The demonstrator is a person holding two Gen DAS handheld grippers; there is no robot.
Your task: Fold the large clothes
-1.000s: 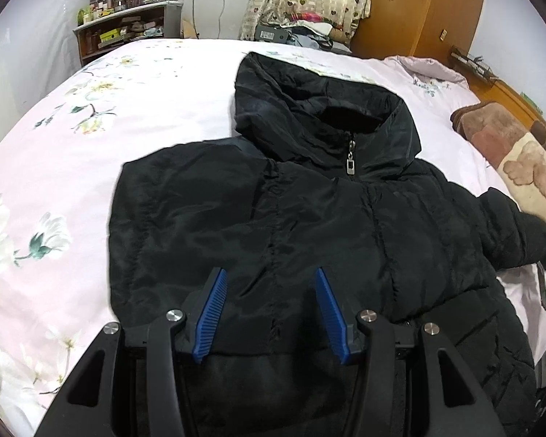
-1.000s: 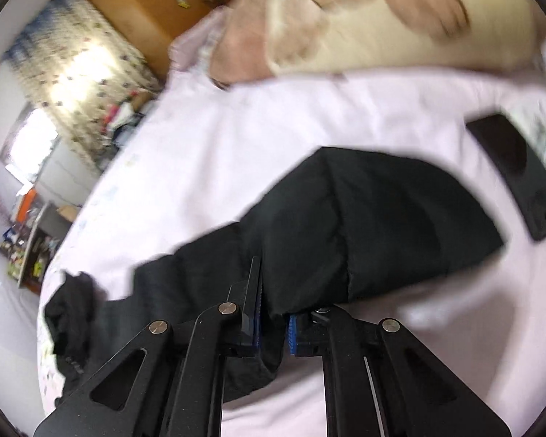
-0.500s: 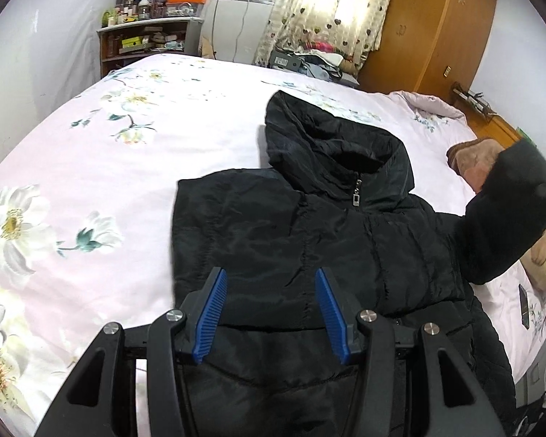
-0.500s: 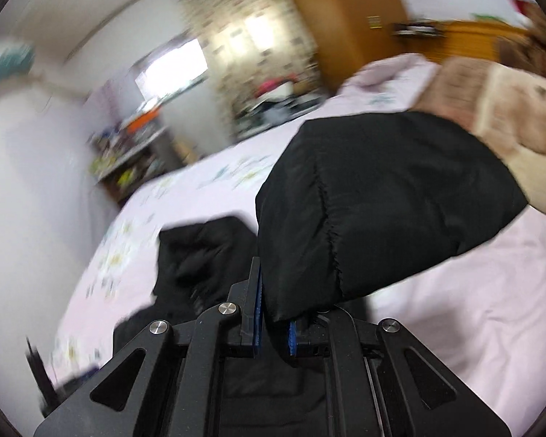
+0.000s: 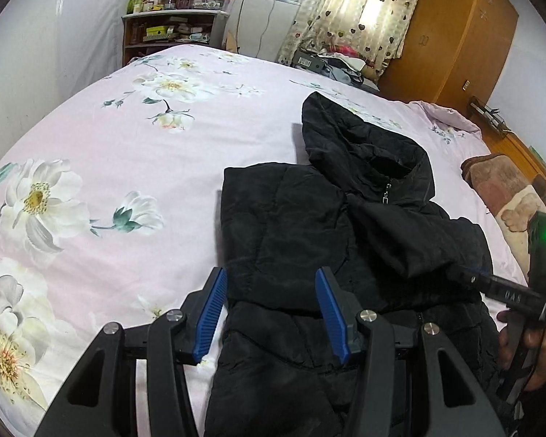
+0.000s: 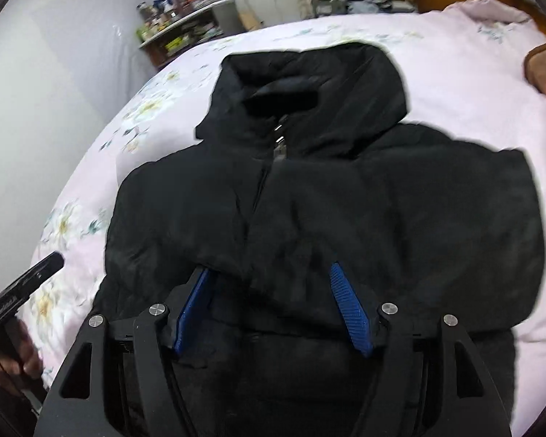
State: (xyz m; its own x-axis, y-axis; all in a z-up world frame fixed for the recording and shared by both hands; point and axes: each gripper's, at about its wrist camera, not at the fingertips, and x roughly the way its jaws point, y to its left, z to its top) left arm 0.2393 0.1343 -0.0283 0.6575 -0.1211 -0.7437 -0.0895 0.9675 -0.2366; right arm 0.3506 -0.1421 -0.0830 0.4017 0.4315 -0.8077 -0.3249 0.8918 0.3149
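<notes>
Sleeve [image 6: 400, 218] now folded across jacket [image 5: 291, 225] chest, centre frame; right gripper [image 6: 273, 302] opening, released; left gripper [image 5: 269, 313] spread, empty.

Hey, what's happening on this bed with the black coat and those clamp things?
A person is folding a black hooded jacket laid out on a floral bedsheet, using a hand-held gripper in each hand. Both sleeves now lie folded in across the chest. The right gripper is opening, its blue fingers spread over the sleeve cuff it has laid across the front. The left gripper hovers open over the jacket's other side, holding nothing. The hood and lower half are not yet folded.
</notes>
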